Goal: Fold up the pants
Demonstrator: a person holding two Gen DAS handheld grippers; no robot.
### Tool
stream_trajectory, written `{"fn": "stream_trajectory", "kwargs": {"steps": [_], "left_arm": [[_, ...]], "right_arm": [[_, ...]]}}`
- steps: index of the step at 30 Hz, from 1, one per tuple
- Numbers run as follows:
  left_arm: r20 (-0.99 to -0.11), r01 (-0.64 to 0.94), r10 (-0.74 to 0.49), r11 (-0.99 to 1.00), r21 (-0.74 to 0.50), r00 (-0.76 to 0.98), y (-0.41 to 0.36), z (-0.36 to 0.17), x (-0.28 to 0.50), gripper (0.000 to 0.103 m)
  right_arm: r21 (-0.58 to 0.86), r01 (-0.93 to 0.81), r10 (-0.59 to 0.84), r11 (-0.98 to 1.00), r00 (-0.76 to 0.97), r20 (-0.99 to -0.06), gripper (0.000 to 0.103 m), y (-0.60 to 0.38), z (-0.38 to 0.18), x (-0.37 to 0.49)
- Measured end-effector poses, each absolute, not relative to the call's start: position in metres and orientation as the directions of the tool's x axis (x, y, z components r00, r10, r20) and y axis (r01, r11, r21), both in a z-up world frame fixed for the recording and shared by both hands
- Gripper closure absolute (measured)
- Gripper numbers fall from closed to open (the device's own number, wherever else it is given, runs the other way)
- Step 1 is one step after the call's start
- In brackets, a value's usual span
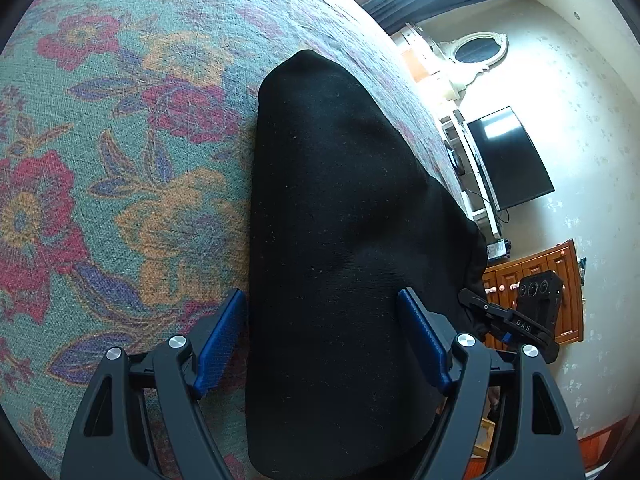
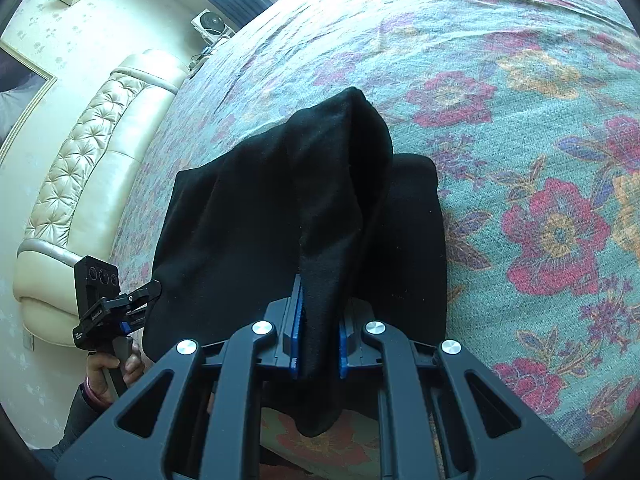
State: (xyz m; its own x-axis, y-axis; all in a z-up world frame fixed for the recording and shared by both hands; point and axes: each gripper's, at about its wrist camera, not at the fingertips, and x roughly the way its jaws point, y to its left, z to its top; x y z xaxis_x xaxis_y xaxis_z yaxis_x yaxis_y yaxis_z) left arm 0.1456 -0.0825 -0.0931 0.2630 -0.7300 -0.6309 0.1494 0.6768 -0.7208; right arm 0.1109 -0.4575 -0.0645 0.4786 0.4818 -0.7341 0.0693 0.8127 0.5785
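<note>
Black pants (image 1: 332, 184) lie in a long folded strip on a floral bedspread (image 1: 120, 140). My left gripper (image 1: 322, 296) hovers open over the strip's near end, one blue pad beside each long edge, neither pressing. In the right wrist view my right gripper (image 2: 320, 308) is shut on a raised fold of the pants (image 2: 248, 220), which tents up from the bedspread (image 2: 520, 120) and hangs down between the pads. A hand (image 2: 116, 364) holds the left gripper (image 2: 140, 296) at the pants' left edge. The right gripper (image 1: 504, 320) shows at the strip's right edge.
A cream tufted headboard (image 2: 88, 168) stands left of the bed. Past the bed's right edge are a dark TV (image 1: 508, 156), a wooden cabinet (image 1: 532, 268) and an oval mirror (image 1: 478, 50). The bedspread stretches wide to the far side of the pants.
</note>
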Motion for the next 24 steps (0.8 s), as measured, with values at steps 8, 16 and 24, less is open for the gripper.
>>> {"fn": "stream_trajectory", "kwargs": {"steps": [8,16,24], "left_arm": [[-0.594,0.107,-0.772,0.626,-0.773,0.227,-0.084,-0.096,0.155,0.026],[-0.599,0.118,-0.774,0.627,-0.770,0.204,-0.090,-0.097,0.154,0.023],[-0.629,0.131,-0.751,0.657,-0.743,0.199,-0.101,-0.095,0.151,0.023]], "right_arm": [[0.598,0.073,0.502,0.798,0.470,-0.726,0.090,-0.462,-0.071,0.113],[0.624,0.080,0.526,0.777,0.463,-0.714,0.090,-0.467,-0.079,0.115],[0.635,0.087,0.532,0.767,0.466,-0.707,0.090,-0.477,-0.078,0.115]]}}
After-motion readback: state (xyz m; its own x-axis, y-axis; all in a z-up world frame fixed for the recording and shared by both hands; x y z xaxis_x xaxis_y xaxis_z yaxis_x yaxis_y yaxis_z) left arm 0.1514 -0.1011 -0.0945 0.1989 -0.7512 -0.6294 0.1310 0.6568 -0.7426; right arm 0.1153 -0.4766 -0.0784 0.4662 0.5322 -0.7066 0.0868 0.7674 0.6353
